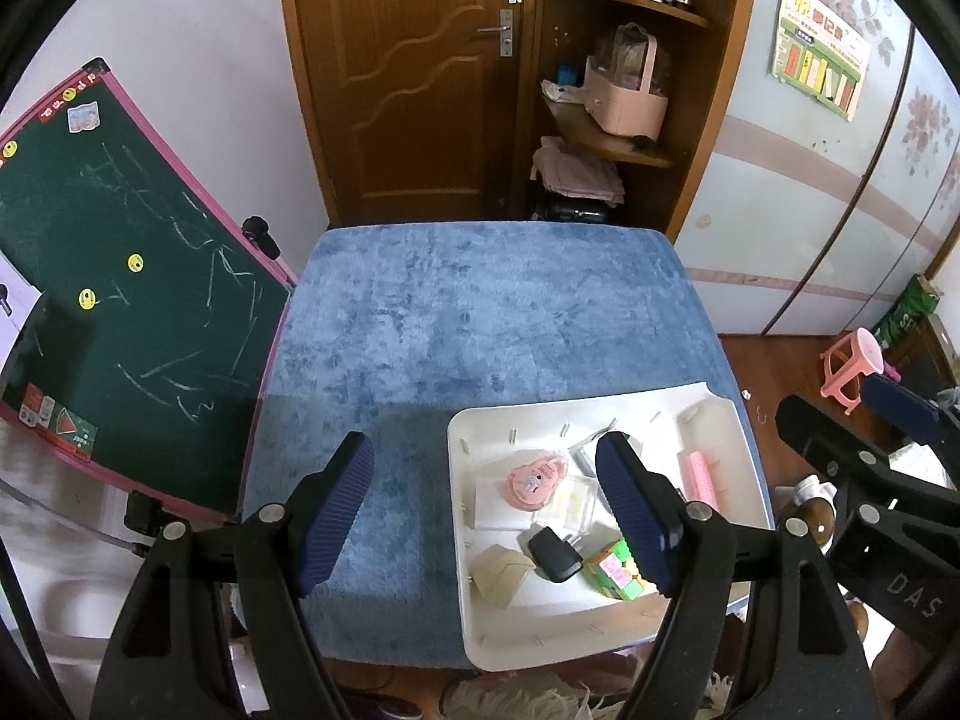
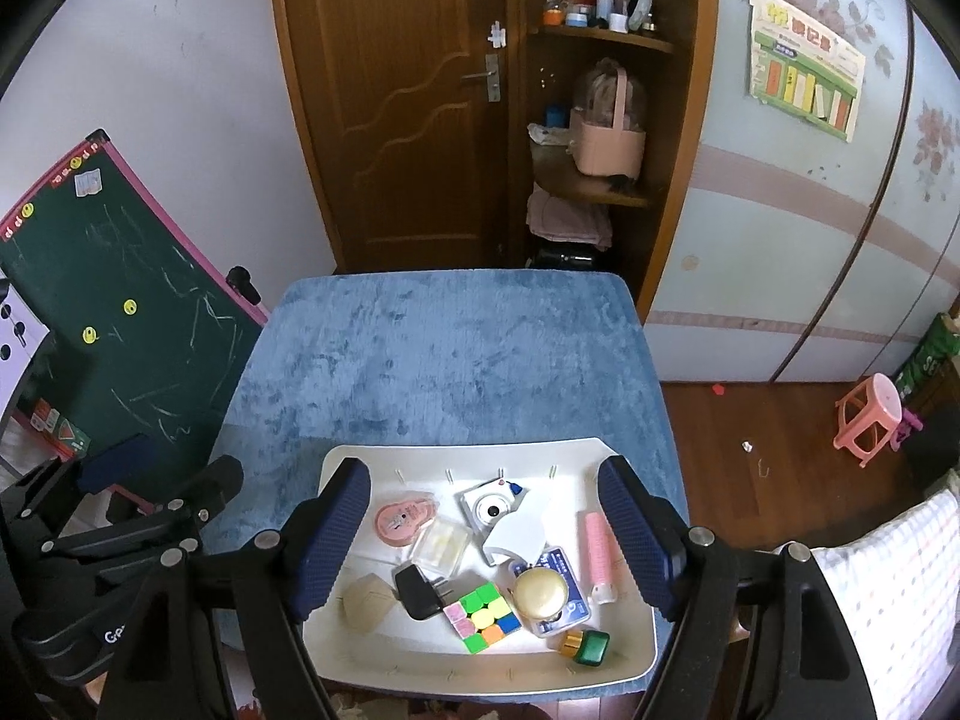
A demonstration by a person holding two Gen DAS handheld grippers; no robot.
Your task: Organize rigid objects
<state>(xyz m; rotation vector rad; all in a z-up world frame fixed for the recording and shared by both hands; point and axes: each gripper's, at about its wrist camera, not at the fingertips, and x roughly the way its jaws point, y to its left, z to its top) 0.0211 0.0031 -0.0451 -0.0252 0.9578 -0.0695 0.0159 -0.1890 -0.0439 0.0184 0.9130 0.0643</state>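
A white tray [image 2: 336, 648] sits on the near right part of a blue plush table [image 2: 444, 348]. It holds several small items: a colourful puzzle cube [image 2: 482, 617], a black plug adapter [image 2: 420, 591], a pink round case [image 2: 399, 521], a clear plastic box [image 2: 441, 545], a white toy camera [image 2: 487, 507], a pink tube [image 2: 599, 552], a gold-lidded jar [image 2: 541, 593], a green-capped bottle [image 2: 587, 646] and a tan folded piece [image 2: 367, 600]. My right gripper [image 2: 486, 537] is open above the tray. My left gripper [image 1: 495, 519] is open over the tray's left edge [image 1: 459, 516].
A green chalkboard [image 1: 120, 276] with a pink frame leans left of the table. A wooden door [image 1: 414, 78] and corner shelves [image 1: 624, 138] stand behind. A pink stool [image 2: 870, 417] is on the wood floor at right.
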